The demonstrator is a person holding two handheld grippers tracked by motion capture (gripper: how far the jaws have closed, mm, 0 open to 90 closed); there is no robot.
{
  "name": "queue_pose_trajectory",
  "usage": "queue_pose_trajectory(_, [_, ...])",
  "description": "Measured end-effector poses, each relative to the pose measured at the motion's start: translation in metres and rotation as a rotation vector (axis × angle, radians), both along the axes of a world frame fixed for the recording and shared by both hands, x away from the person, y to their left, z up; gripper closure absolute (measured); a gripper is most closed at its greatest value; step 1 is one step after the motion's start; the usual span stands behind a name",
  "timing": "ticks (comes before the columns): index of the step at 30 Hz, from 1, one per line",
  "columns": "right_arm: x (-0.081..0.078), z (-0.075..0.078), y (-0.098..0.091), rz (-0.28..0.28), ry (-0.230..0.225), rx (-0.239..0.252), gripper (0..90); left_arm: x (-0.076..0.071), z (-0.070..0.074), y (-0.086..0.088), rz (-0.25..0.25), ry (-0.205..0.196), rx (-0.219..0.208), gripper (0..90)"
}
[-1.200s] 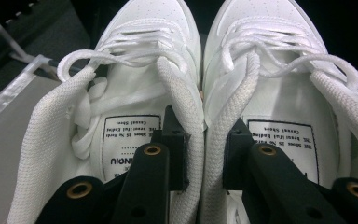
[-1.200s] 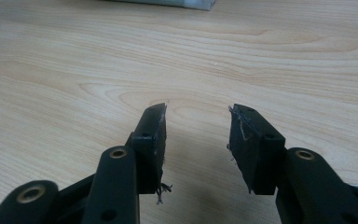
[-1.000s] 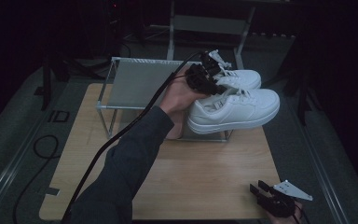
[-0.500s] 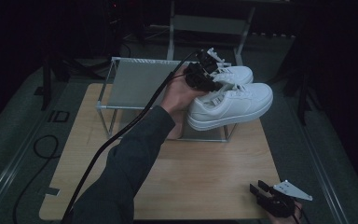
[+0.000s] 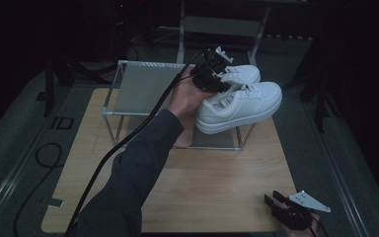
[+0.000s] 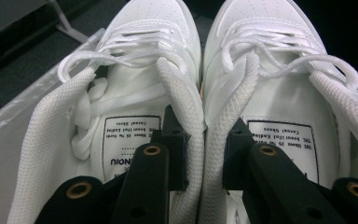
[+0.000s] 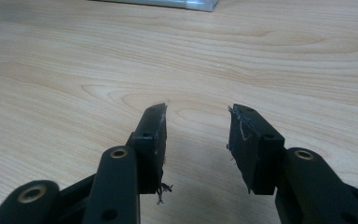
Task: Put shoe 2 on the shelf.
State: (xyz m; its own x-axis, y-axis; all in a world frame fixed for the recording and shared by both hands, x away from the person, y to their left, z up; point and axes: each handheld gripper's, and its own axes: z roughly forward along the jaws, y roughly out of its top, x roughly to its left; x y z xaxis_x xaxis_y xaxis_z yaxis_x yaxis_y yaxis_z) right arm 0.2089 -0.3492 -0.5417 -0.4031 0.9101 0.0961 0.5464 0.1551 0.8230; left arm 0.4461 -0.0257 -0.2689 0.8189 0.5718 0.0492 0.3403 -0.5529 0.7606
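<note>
A pair of white lace-up sneakers sits at the right end of a metal-framed rack (image 5: 143,89): the near shoe (image 5: 249,101) overhangs the front rail, the far shoe (image 5: 244,74) is behind it. My left gripper (image 5: 211,78) is shut on their two inner collars, pinched together. In the left gripper view one jaw is inside the left shoe (image 6: 144,56), the other inside the right shoe (image 6: 270,56), gripper (image 6: 205,140). My right gripper (image 5: 276,202) rests open near the board's front right corner, nothing between its pads, gripper (image 7: 198,135).
The rack stands at the back of a light wooden board (image 5: 217,177), whose grain shows in the right gripper view, board (image 7: 74,46). The rack's pale shelf sheet (image 6: 9,140) lies left of the shoes. A black cable (image 5: 39,153) loops on the floor at left.
The left gripper and the pair of shoes have shifted slightly left and farther back over the rack. The right gripper has stayed where it was.
</note>
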Motion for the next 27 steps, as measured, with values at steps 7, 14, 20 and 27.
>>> queue_pose_trajectory(7, [0.000, 0.000, 0.000, 0.001, -0.004, -0.002, 56.0, 0.007, 0.001, 0.008, 0.073, 0.016, -0.005, 76.3])
queue_pose_trajectory(14, [0.000, 0.000, 0.001, -0.002, -0.005, -0.004, 56.4, 0.012, -0.003, 0.015, 0.124, 0.018, 0.008, 76.3])
queue_pose_trajectory(20, [0.000, 0.001, 0.002, -0.004, -0.007, -0.006, 56.3, 0.015, -0.005, 0.021, 0.146, 0.025, 0.001, 76.2])
queue_pose_trajectory(27, [0.000, 0.001, 0.002, -0.006, -0.008, -0.008, 56.4, 0.019, -0.006, 0.024, 0.182, 0.032, 0.007, 76.2])
